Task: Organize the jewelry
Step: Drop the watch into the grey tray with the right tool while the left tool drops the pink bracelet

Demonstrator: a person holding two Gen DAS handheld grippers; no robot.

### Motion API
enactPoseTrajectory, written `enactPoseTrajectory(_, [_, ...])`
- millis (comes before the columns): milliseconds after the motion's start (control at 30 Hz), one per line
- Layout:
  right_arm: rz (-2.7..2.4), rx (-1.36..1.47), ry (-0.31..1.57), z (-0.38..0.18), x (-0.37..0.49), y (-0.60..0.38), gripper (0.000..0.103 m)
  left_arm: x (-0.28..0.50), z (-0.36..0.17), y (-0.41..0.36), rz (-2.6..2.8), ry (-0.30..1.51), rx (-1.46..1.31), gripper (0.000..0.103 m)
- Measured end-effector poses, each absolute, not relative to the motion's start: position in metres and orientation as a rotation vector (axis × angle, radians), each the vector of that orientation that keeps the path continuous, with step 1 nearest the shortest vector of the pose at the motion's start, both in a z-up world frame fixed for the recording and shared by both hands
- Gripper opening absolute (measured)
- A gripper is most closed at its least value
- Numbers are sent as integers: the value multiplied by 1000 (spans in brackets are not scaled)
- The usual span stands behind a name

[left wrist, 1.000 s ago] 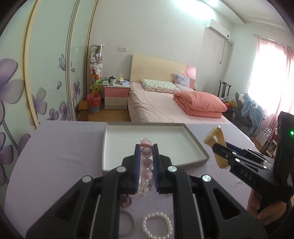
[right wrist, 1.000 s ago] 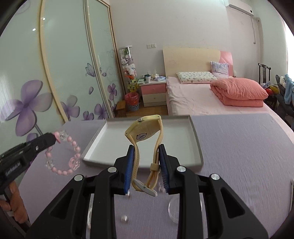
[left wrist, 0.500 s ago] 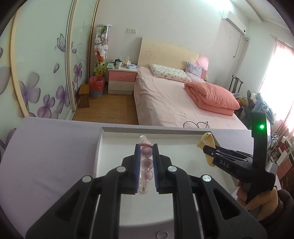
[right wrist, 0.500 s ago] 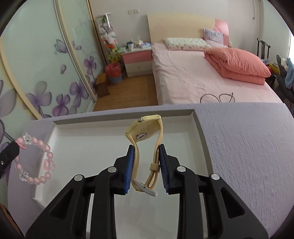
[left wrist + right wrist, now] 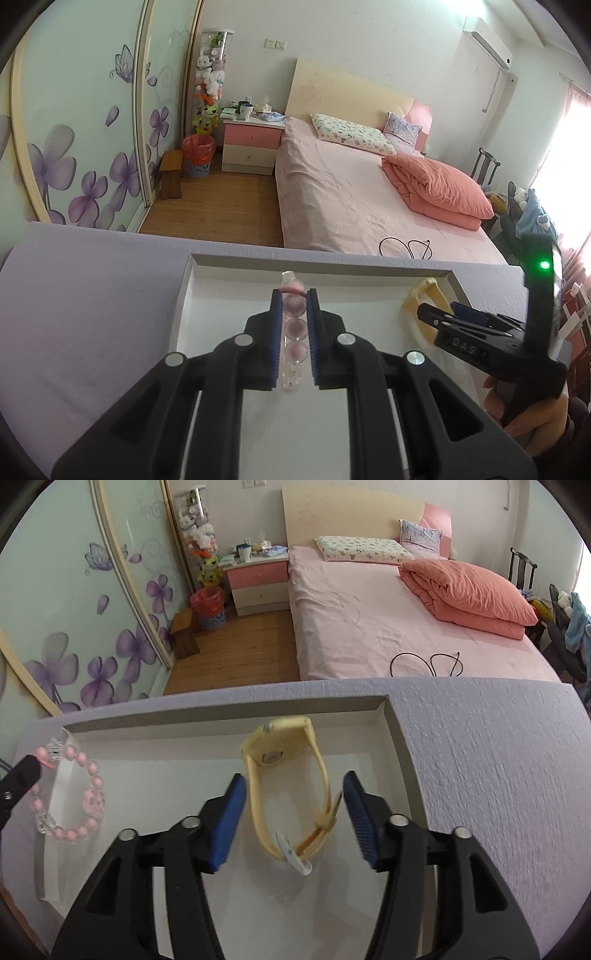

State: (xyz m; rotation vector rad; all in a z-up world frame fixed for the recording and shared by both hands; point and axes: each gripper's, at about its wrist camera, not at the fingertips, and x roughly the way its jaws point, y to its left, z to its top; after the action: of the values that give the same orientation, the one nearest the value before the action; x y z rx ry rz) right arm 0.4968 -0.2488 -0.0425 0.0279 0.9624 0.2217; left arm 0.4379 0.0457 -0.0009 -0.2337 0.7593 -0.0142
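Observation:
My left gripper (image 5: 293,295) is shut on a pink bead bracelet (image 5: 294,328) and holds it above the white tray (image 5: 184,295). In the right wrist view the bracelet (image 5: 88,805) hangs from the left gripper's tip over the tray's left side. My right gripper (image 5: 293,786) is open above the tray (image 5: 388,716). A yellow watch (image 5: 291,786) is between its blue pads (image 5: 229,812) without touching them, blurred. In the left wrist view the watch (image 5: 424,299) shows at the right gripper's tip.
The tray sits on a lilac tablecloth (image 5: 498,775) near the table's far edge. Beyond the edge are a wooden floor and a pink bed (image 5: 388,620). A wardrobe with purple flowers (image 5: 85,147) stands at the left.
Both grippers moved forward over the tray and tilted down. My right gripper opened and let go of the yellow watch. The left gripper still holds the bracelet.

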Motion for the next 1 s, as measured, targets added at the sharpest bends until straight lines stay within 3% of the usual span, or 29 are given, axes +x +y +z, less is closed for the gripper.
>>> enactPoseTrajectory(300, [227,40,890,-29,485,-261,64,457,-7,49,-12,795,-256,14])
enactPoseTrajectory(333, [227,38,885,-28,484,-263,64,458,-8,49,-3,800,-263,18])
enactPoseTrajectory(367, [226,37,879,-28,483,-265,64,460,-9,53,7,807,-278,30])
enactPoseTrajectory(433, [219,26,861,-26,477,-269,64,458,-7,60,27,798,-294,40])
enactPoseTrajectory(1000, [239,69,733,14,384,-313,67,311,44,83,19,679,-256,56])
